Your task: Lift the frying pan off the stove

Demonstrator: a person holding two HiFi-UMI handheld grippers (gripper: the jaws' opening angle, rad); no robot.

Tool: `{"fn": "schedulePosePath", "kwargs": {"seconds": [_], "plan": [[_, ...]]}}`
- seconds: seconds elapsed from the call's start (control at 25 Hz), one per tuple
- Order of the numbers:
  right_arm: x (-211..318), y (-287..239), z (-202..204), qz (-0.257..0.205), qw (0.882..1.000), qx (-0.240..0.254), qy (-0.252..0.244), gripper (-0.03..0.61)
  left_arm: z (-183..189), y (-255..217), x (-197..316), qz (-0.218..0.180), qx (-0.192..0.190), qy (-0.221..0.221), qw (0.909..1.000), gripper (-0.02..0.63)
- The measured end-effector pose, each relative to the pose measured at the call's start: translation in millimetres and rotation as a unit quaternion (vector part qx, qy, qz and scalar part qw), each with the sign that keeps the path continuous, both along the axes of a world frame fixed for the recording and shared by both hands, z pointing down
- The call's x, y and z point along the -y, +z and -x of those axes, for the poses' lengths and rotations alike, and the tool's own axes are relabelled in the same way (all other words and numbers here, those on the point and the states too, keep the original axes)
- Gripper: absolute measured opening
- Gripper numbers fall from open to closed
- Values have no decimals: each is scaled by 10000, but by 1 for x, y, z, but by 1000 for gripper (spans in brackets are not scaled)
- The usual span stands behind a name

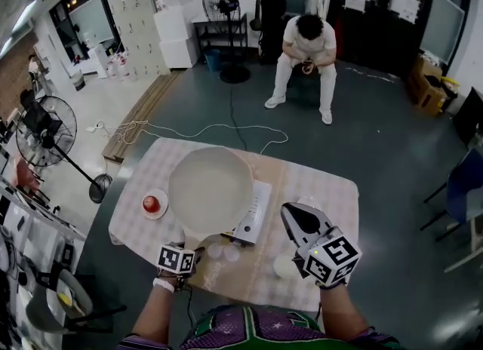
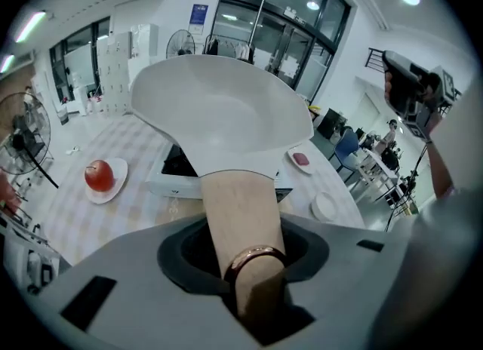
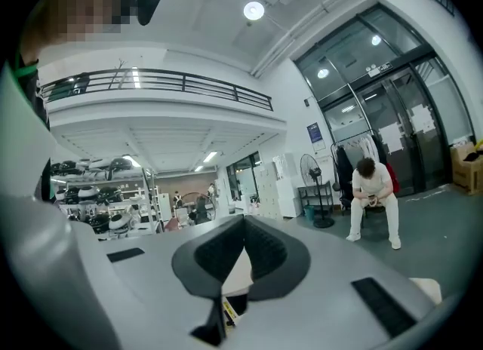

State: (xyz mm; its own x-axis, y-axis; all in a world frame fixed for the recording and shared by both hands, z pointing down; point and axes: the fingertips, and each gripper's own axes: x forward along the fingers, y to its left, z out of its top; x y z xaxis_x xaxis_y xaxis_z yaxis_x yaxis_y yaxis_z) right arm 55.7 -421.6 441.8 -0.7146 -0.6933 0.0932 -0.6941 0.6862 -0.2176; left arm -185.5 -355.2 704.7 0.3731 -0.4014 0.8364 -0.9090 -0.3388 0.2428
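While left gripper (image 2: 245,265) jaws clamp the frying pan (image 2: 219,107) handle, hold pan level; raise clear of stove (image 2: 173,179) ahead, below. Right gripper (image 3: 240,262) jaws together, empty.

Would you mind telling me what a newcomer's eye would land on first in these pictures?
The big white frying pan dominates, held by its wooden handle in the left tongs over the stove at the middle of the checked table. To its left a red apple sits on a small plate, and beyond the table a person sits bent forward.
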Motion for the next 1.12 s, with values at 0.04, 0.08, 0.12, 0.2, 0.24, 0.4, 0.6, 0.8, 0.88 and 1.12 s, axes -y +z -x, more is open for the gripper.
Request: {"fn": "schedulePosePath", "kwargs": {"seconds": [0.04,0.08,0.12,0.2,0.24,0.4,0.6,0.8,0.88,1.12], "plan": [[-6,-1,1,4,10000,-34,26,6,-3,-7,-8,-153,-62,-23,9999,167],[-12,-2,2,9,10000,-57,47,8,-5,-16,-15,-316,-113,-37,9994,167],[-18,-5,4,16,10000,-59,58,8,-7,-25,-22,-490,-155,-36,9987,167],[-29,-11,10,69,10000,23,52,6,-7,-43,-34,-846,-240,21,9961,167],[-34,-13,15,112,9999,85,38,6,-6,-51,-40,-1016,-283,65,9944,167],[-63,-10,35,194,9998,-21,-6,6,2,-75,-73,-1560,-362,145,9870,167],[-100,-11,53,259,9994,-30,206,7,22,-111,-109,-2131,-408,-88,9761,167],[-130,-9,69,199,9986,-134,471,6,53,-142,-133,-2462,-725,-449,9655,167],[-144,-10,74,160,9982,-124,557,7,70,-156,-138,-2617,-699,-517,9612,167],[-177,-21,66,-70,9966,-117,818,6,101,-209,-149,-3174,-432,-671,9449,167]]}}
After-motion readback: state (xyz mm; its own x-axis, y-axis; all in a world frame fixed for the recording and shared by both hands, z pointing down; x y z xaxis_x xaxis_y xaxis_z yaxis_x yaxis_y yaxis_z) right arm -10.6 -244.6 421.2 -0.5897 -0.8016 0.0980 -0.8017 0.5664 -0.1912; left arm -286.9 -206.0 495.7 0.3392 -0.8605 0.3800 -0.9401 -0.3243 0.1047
